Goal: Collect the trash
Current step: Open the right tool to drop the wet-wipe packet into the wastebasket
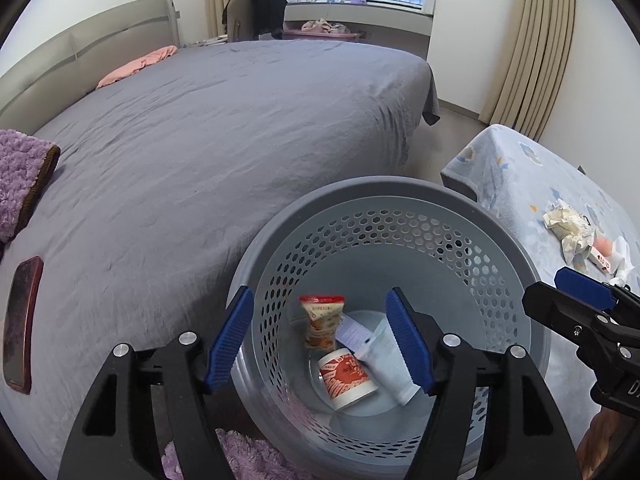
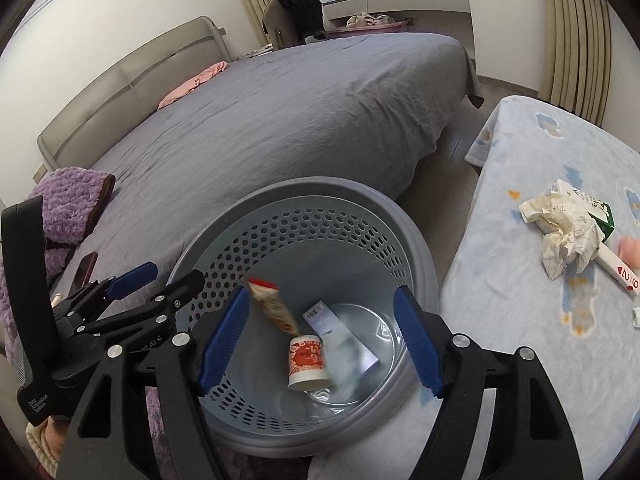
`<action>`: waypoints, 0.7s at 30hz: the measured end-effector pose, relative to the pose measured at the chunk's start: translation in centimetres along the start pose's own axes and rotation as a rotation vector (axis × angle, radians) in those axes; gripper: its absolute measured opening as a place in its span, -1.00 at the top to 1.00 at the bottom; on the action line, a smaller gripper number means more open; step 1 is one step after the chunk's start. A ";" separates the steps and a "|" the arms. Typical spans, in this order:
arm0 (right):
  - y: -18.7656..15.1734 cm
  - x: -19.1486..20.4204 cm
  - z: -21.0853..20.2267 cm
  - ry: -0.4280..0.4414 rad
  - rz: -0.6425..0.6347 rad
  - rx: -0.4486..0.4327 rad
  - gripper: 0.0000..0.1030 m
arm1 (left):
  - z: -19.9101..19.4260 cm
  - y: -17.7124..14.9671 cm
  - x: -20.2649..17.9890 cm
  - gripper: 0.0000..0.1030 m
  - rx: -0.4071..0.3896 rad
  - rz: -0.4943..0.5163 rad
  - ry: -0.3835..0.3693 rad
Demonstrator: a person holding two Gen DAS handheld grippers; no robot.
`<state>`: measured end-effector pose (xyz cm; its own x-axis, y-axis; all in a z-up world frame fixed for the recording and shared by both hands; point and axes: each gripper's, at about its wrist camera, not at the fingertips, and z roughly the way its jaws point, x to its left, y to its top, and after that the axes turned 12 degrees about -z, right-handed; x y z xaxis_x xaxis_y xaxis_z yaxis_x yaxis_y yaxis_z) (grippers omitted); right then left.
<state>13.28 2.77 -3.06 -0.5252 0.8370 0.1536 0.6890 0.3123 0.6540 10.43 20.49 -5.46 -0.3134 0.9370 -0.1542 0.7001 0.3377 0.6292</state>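
Both tools, left tool (image 1: pixel 320 344) and right tool (image 2: pixel 320 346), hang released and empty above the basket (image 1: pixel 500 224), positioned for dropping; 4 items lie inside.

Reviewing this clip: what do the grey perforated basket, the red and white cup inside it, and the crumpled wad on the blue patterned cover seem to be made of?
Grey perforated basket: moulded plastic, smooth matt, with a regular hexagon hole pattern.
Red and white cup: probably printed paper or thin plastic; slight sheen, the look leaves it open.
Crumpled cream wad: paper or paper wrapper, shown by sharp creases and faint print.
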 end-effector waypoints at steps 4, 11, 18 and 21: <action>-0.2 0.0 -0.1 -0.002 0.004 0.005 -0.39 | -0.2 0.0 -0.1 -0.36 0.001 -0.001 -0.003; -0.6 0.0 -0.4 -0.004 0.003 0.006 -0.39 | -0.6 -0.3 -0.2 -0.43 0.002 -0.002 -0.005; -1.4 -0.3 -1.4 -0.007 0.017 0.003 -0.39 | -1.5 -0.8 -0.7 -0.46 0.001 0.007 -0.008; -1.7 -0.5 -2.0 -0.008 0.025 -0.003 -0.39 | -1.9 -1.0 -0.9 -0.51 -0.002 0.009 -0.007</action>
<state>11.39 0.97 -2.75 -0.5035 0.8482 0.1642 0.7006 0.2896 0.6522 8.81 19.10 -4.47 -0.3022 0.9408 -0.1537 0.7019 0.3287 0.6318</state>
